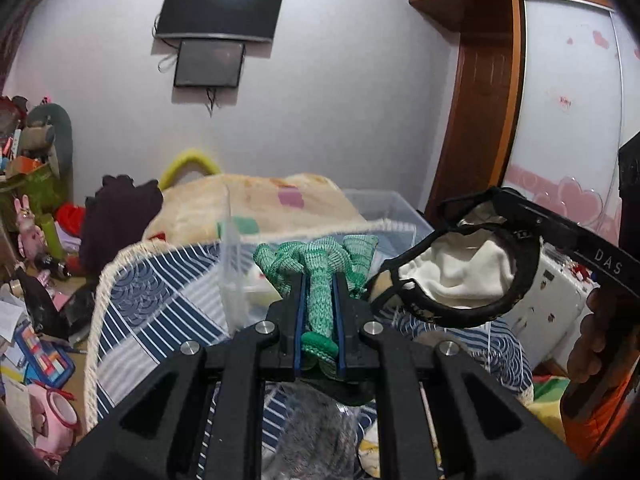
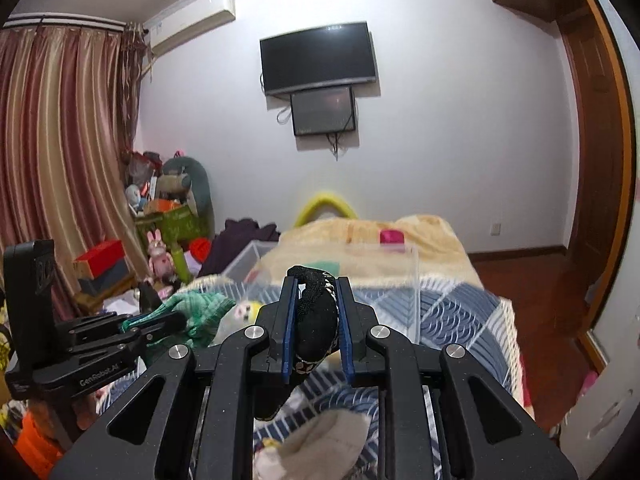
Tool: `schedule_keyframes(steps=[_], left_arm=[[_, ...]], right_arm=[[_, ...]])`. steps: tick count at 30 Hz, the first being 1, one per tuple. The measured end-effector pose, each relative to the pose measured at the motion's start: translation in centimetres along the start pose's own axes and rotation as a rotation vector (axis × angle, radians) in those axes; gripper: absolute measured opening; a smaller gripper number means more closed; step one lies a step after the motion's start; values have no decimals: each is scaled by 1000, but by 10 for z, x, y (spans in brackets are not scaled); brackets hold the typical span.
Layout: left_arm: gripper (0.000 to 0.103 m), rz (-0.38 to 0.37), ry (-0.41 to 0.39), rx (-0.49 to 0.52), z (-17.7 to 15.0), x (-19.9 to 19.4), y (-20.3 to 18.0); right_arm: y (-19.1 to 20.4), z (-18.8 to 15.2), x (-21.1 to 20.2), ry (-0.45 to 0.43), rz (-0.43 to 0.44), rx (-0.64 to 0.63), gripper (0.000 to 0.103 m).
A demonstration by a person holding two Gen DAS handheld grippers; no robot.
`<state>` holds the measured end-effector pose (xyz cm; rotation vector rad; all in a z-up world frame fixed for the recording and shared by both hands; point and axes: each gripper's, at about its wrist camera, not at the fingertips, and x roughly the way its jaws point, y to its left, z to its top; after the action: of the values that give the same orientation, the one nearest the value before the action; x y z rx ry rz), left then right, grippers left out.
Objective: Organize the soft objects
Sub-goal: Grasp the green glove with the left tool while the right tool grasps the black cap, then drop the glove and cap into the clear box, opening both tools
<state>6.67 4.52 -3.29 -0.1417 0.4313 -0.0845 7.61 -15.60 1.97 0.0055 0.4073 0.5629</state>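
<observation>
My left claw is clenched on a limp green knitted glove, my right claw on a floppy black fabric-trimmed piece, both above the bed; pinching bunched middles should prevent slipping.

I see a bed covered by a blue-and-white patterned spread; a clear plastic bin and a cream blanket lie directly on it.
</observation>
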Motion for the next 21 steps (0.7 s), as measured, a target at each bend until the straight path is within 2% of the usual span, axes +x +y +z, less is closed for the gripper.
schedule_keyframes(steps=[11,15,21], left_arm=[[12,26,-36,6,30,18,6],[12,36,-28,28,38,35,1],[12,59,31,43,40,75,-2]], right_arm=[[4,33,18,-89,-38,-38,16],[1,31,39,-65,-47,-44,16],[-6,17,73,11,-49,-64,17]])
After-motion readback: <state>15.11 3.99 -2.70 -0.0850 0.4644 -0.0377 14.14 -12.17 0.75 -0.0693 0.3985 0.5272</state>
